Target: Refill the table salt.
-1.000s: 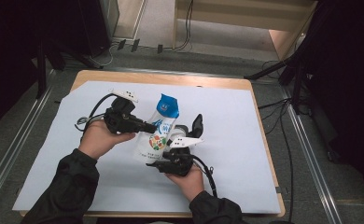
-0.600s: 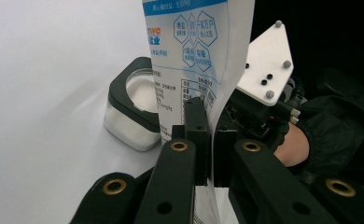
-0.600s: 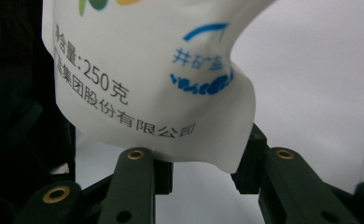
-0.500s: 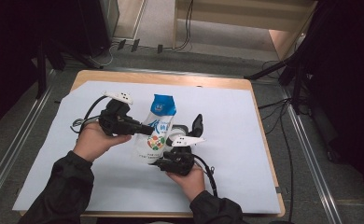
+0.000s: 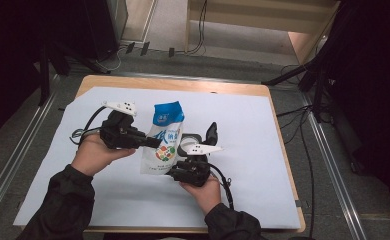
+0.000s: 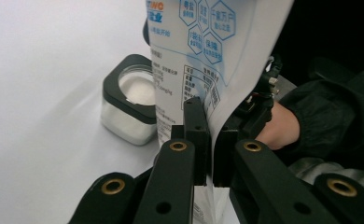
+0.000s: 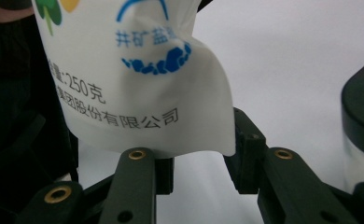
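Right now my left gripper (image 6: pixel 207 154) is pinched tight on the side edge of the salt bag (image 5: pixel 164 139), held upright above the white table sheet (image 5: pixel 263 130). My right gripper (image 7: pixel 199 163) sits wide open around the bag's bottom corner, not clamping (the film just hangs between the jaws). Risk: a one-edge grip lets the bag swing, slip, or clip the black-lidded jar (image 6: pixel 128 105) just beside it.
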Demonstrator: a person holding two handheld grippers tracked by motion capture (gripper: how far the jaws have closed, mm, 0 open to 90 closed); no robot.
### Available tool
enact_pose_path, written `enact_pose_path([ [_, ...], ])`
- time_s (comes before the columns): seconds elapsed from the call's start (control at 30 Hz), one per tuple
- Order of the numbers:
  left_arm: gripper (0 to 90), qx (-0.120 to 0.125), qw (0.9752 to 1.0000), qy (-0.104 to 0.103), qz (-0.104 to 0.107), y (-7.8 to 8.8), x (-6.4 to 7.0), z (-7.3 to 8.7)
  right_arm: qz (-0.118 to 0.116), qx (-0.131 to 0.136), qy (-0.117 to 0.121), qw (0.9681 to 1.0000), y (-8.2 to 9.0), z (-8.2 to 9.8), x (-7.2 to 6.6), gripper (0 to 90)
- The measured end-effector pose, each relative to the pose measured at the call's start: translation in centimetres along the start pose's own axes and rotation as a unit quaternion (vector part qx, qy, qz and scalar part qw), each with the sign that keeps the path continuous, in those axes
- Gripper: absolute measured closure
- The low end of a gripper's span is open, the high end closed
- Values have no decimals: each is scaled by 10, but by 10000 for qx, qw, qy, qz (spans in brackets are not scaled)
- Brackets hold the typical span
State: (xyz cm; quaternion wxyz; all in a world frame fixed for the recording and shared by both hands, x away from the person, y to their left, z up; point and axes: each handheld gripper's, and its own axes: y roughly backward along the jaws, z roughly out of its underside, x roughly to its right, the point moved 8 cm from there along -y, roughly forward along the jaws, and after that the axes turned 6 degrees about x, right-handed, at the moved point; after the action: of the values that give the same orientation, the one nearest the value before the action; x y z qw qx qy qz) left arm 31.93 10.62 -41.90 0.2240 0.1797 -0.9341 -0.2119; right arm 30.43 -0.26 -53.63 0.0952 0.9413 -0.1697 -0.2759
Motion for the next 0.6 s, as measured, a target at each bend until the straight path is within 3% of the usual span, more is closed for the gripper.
enact_pose_path([
  [0.2, 900, 24, 10000, 15, -74, 0, -3, 0, 51, -70, 101, 9999, 0, -1, 1, 678],
  [0.37, 900, 219, 9997, 66, -27, 6, -4, -3, 62, -132, 135, 9998, 0, 0, 0, 672],
  [0.6, 900, 402, 9985, -33, -372, 17, -15, -5, 85, -204, 292, 9993, 8, -2, -3, 662],
])
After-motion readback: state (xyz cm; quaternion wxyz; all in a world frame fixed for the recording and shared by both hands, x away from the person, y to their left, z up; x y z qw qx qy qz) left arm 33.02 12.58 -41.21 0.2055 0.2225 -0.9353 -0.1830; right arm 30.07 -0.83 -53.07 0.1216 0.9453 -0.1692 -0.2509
